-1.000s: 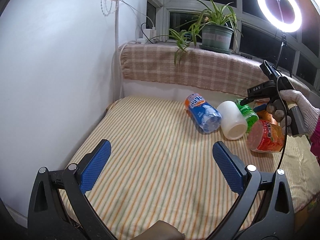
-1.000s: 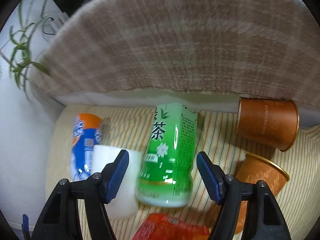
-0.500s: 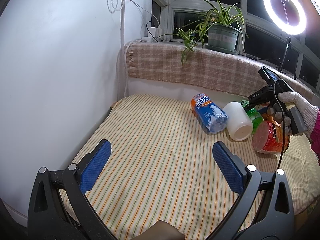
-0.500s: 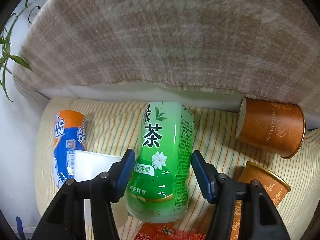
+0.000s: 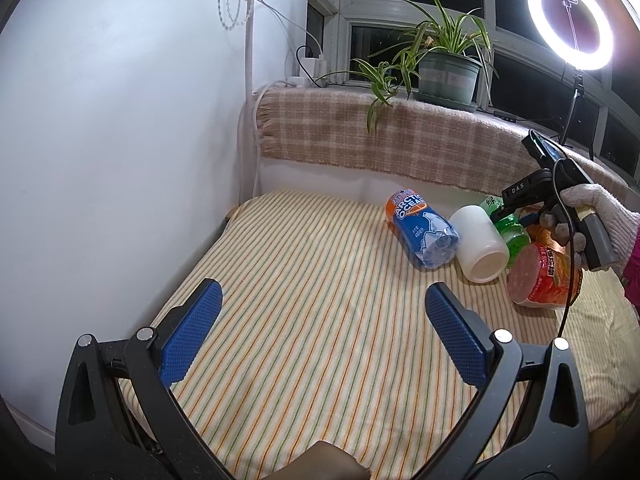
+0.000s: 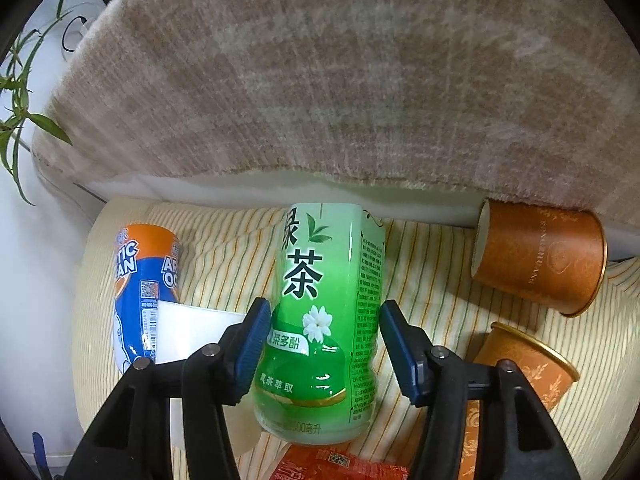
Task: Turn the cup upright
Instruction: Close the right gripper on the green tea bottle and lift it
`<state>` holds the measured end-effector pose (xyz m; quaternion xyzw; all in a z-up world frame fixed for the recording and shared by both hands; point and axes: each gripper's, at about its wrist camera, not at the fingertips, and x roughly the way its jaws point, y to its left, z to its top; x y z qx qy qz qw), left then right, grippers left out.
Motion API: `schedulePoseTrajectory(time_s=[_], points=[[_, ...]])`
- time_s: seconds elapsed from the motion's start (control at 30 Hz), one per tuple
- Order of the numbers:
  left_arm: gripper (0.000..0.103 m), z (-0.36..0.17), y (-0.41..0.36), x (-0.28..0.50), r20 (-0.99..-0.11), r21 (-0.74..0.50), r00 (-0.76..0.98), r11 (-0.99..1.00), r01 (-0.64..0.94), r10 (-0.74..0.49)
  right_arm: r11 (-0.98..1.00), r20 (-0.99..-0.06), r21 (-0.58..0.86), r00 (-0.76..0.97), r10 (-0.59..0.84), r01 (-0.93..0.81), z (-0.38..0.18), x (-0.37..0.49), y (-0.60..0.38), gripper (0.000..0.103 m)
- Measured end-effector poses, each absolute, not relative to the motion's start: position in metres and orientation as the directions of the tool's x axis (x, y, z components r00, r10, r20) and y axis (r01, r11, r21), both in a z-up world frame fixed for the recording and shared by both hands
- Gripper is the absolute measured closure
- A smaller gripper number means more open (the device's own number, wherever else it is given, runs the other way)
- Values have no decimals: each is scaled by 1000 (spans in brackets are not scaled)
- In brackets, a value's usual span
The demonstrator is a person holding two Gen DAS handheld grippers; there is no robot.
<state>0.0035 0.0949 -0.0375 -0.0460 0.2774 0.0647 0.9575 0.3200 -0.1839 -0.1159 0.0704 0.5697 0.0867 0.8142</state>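
A green tea cup [image 6: 326, 320] lies on its side on the striped cloth [image 5: 320, 320]. My right gripper [image 6: 324, 348] straddles it, with a blue pad close on each side; I cannot tell whether the pads touch it. In the left wrist view the green cup [image 5: 510, 230] lies partly hidden behind a white cup [image 5: 480, 244], with the gloved hand and right gripper [image 5: 520, 210] over it. My left gripper [image 5: 320, 336] is open and empty above the near part of the cloth.
A blue and orange Arctic Ocean cup [image 5: 420, 232], the white cup [image 6: 200, 344], a red cup [image 5: 540, 276] and two brown paper cups [image 6: 536, 256] [image 6: 520, 368] all lie on their sides. A plaid blanket [image 5: 400, 140] covers the back ledge. A white wall [image 5: 120, 160] stands left.
My right gripper has moved forward along the green tea cup and its jaws have narrowed around it. My left gripper has drifted back and left.
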Motion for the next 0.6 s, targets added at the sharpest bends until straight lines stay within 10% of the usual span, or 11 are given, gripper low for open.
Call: schedulePoseTrajectory(time_s=[0.6], points=[[0, -27, 88, -9, -512, -40, 854, 990, -137, 97, 958, -825, 264, 489, 284, -111, -41, 275, -203, 45]])
